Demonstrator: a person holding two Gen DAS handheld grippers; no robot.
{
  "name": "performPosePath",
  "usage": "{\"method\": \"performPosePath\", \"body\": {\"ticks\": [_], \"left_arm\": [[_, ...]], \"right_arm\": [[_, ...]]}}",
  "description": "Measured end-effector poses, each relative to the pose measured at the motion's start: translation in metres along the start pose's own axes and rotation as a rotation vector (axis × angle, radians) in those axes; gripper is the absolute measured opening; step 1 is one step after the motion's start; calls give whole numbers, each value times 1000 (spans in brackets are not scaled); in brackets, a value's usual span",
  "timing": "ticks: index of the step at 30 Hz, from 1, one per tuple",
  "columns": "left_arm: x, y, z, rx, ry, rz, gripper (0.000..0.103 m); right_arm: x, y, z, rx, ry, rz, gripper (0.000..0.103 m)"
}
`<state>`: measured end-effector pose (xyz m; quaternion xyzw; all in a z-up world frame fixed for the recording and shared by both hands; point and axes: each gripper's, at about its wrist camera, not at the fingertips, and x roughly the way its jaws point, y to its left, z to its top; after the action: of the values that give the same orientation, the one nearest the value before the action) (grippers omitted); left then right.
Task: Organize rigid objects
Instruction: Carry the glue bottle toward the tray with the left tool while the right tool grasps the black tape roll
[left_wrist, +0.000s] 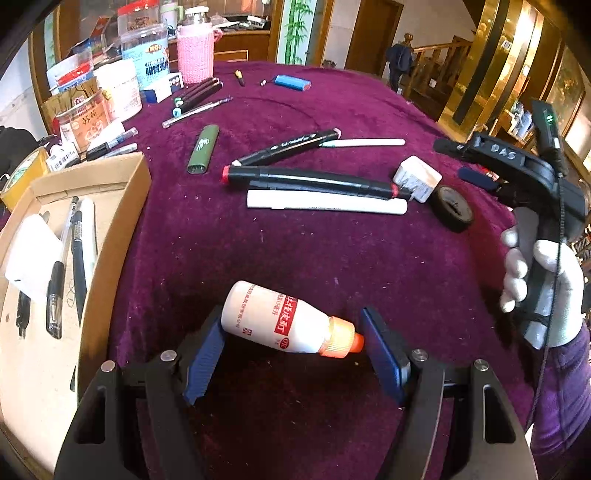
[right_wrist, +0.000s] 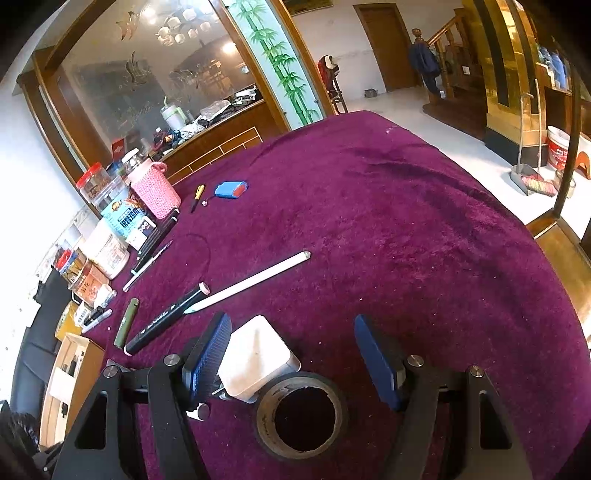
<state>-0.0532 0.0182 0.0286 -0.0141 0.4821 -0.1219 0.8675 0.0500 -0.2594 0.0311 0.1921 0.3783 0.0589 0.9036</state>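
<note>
Left wrist view: the left gripper (left_wrist: 291, 347) has its blue pads set wide, with a white bottle (left_wrist: 275, 318) lying crosswise between them on the purple cloth (left_wrist: 332, 258). The bottle's orange cap (left_wrist: 341, 339) touches the right pad, and its white base meets the left pad, so the jaws appear closed on it end to end (how firmly is hard to tell). At the left sits a cardboard box (left_wrist: 110, 258) holding pens (left_wrist: 59, 280) and a white block (left_wrist: 29, 254). Farther off lie a green lighter (left_wrist: 203, 148), two black markers (left_wrist: 310, 181), a white stick (left_wrist: 327, 202), a white charger (left_wrist: 417, 178) and a tape roll (left_wrist: 453, 207). At the far left stand jars (left_wrist: 144, 48) and a pink knitted bottle (left_wrist: 195, 53). At the right a white-gloved hand (left_wrist: 539, 288) holds the right gripper (left_wrist: 476, 158) by its handle, out above the cloth's right side.

Right wrist view: the right gripper (right_wrist: 291, 354) is open wide and grips nothing. The charger (right_wrist: 258, 356) lies between the pads, just beside the left one; whether they touch I cannot tell. The tape roll (right_wrist: 301, 417) lies flat nearer, touching the charger. Beyond to the left are a marker (right_wrist: 166, 319), a long white pen (right_wrist: 255, 282), the lighter (right_wrist: 126, 323) and, far off, a blue battery pack (right_wrist: 231, 189). The box (right_wrist: 70, 373) shows at the near left edge.
</note>
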Motion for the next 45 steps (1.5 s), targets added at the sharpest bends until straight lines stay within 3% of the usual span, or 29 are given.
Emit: {"method": "performPosePath", "body": {"ticks": [6, 12, 17, 21, 25, 31, 34, 36, 38, 45], "left_arm": [[-23, 0, -9, -27, -37, -47, 72], [-46, 10, -27, -54, -66, -54, 72], [-67, 27, -40, -87, -96, -63, 72], [-79, 41, -49, -107, -129, -69, 72], [-81, 51, -55, -137, -137, -86, 72], [-89, 56, -63, -146, -149, -85, 72], [-98, 59, -67, -148, -164, -74, 72], [-104, 62, -69, -155, -176, -67, 72], [-109, 66, -71, -164, -186, -64, 72], [-125, 107, -72, -259, -201, -83, 72]], "right_arm": [[-4, 12, -1, -55, -15, 51, 73], [0, 24, -9, -126, -9, 34, 73], [-13, -4, -5, 29, 2, 36, 73], [-25, -20, -9, 65, 46, -19, 73], [-29, -16, -17, -13, 99, -149, 72], [-8, 4, -24, -134, 173, -188, 58], [2, 10, -27, -184, 173, -239, 41], [3, 11, -28, -208, 169, -281, 24], [0, 7, -28, -201, 166, -266, 12], [-31, -4, -34, -122, 120, -158, 12]]}}
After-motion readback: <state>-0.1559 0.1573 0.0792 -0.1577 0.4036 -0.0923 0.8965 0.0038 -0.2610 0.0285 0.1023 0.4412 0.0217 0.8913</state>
